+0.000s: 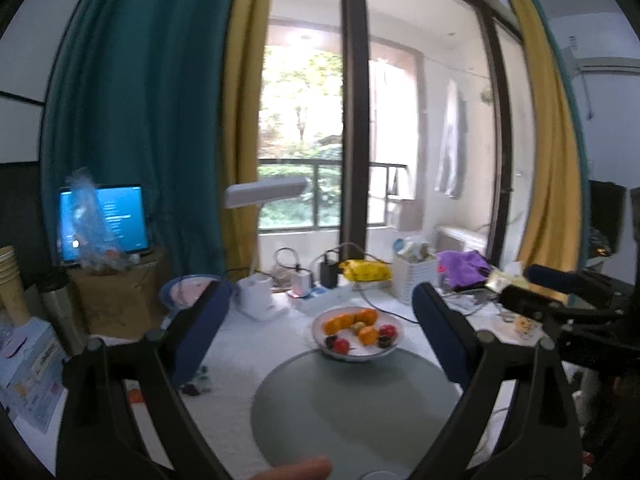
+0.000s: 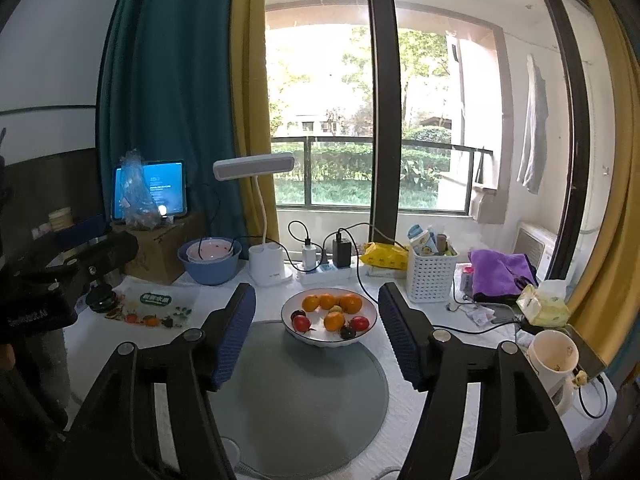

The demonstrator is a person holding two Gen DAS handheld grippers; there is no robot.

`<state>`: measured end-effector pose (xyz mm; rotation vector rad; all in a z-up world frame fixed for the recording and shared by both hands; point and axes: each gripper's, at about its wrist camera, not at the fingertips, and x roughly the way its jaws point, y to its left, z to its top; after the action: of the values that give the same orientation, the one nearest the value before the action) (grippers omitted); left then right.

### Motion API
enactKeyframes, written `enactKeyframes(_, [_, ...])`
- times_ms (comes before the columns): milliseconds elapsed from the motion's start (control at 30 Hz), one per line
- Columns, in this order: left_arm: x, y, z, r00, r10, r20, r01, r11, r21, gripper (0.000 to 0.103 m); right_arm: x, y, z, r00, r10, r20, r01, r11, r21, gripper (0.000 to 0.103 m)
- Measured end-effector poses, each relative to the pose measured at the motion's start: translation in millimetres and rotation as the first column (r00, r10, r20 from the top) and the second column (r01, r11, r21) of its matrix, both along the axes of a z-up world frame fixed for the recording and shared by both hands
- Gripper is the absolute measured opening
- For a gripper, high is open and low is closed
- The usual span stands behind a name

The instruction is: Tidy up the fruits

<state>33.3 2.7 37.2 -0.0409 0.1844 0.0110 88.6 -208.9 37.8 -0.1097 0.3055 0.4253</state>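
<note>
A white bowl (image 2: pixel 328 342) stands at the far edge of a round grey mat (image 2: pixel 300 392). It holds several oranges (image 2: pixel 351 303), two red fruits (image 2: pixel 301 322) and dark plums (image 2: pixel 347 332). My right gripper (image 2: pixel 317 294) is open and hangs in front of the bowl, with nothing between its blue pads. In the left wrist view the same bowl (image 1: pixel 356 354) sits beyond the mat (image 1: pixel 352 412). My left gripper (image 1: pixel 320 296) is wide open there and holds nothing. The bowl shows between its fingers but is farther away.
A blue bowl (image 2: pixel 210 270), a white desk lamp (image 2: pixel 266 264), chargers and a white basket (image 2: pixel 430 280) line the window side. A purple cloth (image 2: pixel 500 272) and white cup (image 2: pixel 554 356) lie to the right. A fruit-printed sheet (image 2: pixel 156 308) lies left.
</note>
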Motion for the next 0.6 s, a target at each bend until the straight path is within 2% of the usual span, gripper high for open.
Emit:
enactKeyframes(133, [-1.3, 3.8, -3.4, 1.000, -0.009, -0.016, 0.008, 1.000, -0.024, 0.094, 1.9, -0.5, -2.8, 1.000, -0.007, -0.010, 0.007, 1.000, -0.009, 0.067])
enactKeyframes(600, [-5.1, 1.3, -5.6, 0.999, -0.027, -0.035, 0.026, 0.999, -0.029, 0.097, 0.4, 0.0, -8.3, 0.999, -0.012, -0.031, 0.012, 1.000, -0.015, 0.067])
